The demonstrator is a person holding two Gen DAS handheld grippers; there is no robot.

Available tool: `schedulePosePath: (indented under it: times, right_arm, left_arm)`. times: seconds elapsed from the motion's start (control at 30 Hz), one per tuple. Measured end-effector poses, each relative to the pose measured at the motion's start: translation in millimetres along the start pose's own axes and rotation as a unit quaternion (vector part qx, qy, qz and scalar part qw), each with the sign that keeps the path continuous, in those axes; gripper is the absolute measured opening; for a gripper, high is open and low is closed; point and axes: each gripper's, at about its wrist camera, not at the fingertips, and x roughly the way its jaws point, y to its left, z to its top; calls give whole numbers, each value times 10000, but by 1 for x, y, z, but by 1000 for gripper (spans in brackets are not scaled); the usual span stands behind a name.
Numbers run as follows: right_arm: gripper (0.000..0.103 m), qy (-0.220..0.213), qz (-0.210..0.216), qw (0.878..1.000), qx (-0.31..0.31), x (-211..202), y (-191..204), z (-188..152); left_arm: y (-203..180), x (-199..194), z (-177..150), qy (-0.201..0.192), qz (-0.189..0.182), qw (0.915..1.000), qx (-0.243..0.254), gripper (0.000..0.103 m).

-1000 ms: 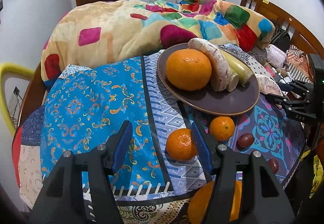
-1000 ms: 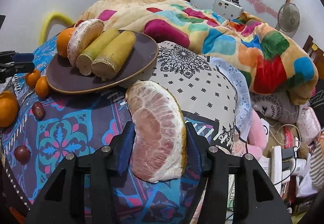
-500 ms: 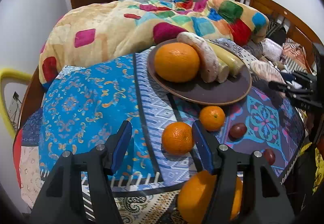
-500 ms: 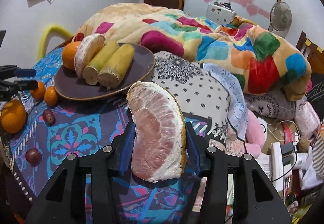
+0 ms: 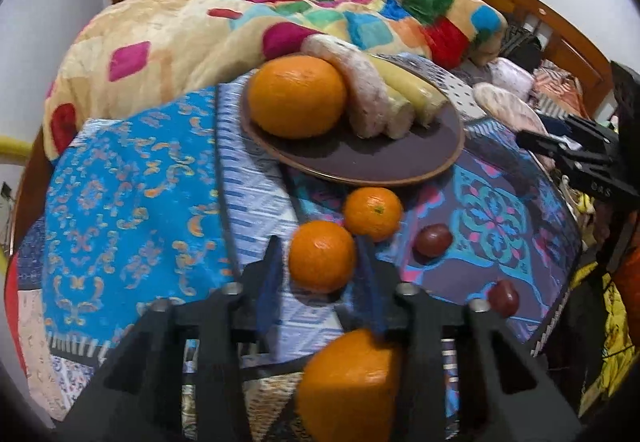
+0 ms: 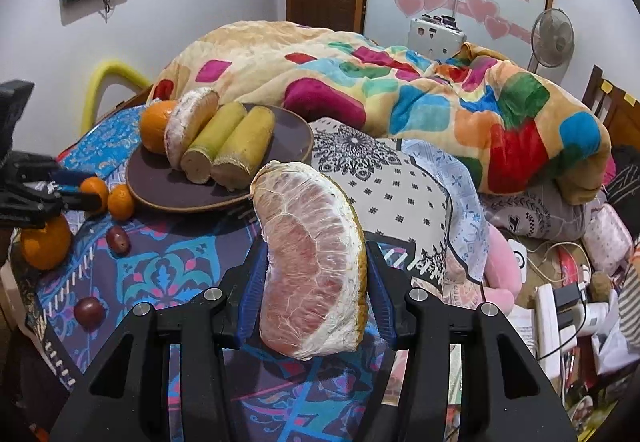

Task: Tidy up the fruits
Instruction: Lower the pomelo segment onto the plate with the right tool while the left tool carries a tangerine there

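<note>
A brown plate (image 5: 400,162) on the patterned cloth holds a large orange (image 5: 296,96), a pomelo wedge (image 5: 356,82) and two sugarcane pieces (image 5: 412,98). My left gripper (image 5: 320,262) is open, its blue fingers on either side of a small mandarin (image 5: 322,256) on the cloth. A second mandarin (image 5: 372,208) lies just beyond it. Another large orange (image 5: 348,382) sits under the gripper body. My right gripper (image 6: 314,274) is shut on a peeled pomelo wedge (image 6: 312,262), held above the cloth to the right of the plate (image 6: 160,190).
Two dark red jujubes (image 5: 432,240) (image 5: 502,296) lie on the cloth right of the mandarins. A bunched colourful blanket (image 6: 400,90) lies behind the plate. Plush toys and cables (image 6: 552,282) crowd the right side. The wooden headboard (image 5: 540,30) is far right.
My left gripper has moved forward and to the right so its open fingers now straddle the small mandarin. My right gripper has lifted the pomelo wedge slightly higher.
</note>
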Motion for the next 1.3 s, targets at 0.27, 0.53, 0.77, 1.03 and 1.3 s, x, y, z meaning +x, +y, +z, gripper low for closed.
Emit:
schedulePosePath:
  times: [0.27,0.53,0.77,1.03,1.3]
  right_arm:
    - [44,-251,112,9996,28,0,7,19]
    - [44,-410,198,9989,123,23,20,56]
    - [45,-119,97,9989,448,60,19,72]
    - [46,105,52,9982,587,76,20,74]
    - [47,180,69,9981,578,70,20,73]
  left_arm:
    - [-2,-11,11,-301,143,9994,-49,34]
    - [-7,-12,37,-535,210,9983,-50,34]
    - [-14,5,48,-443,294,9986,-11,34]
    - [-10,12,52,-333,271,9990,-147,34]
    - [-5,11,53,-302,227,9989,-287,49]
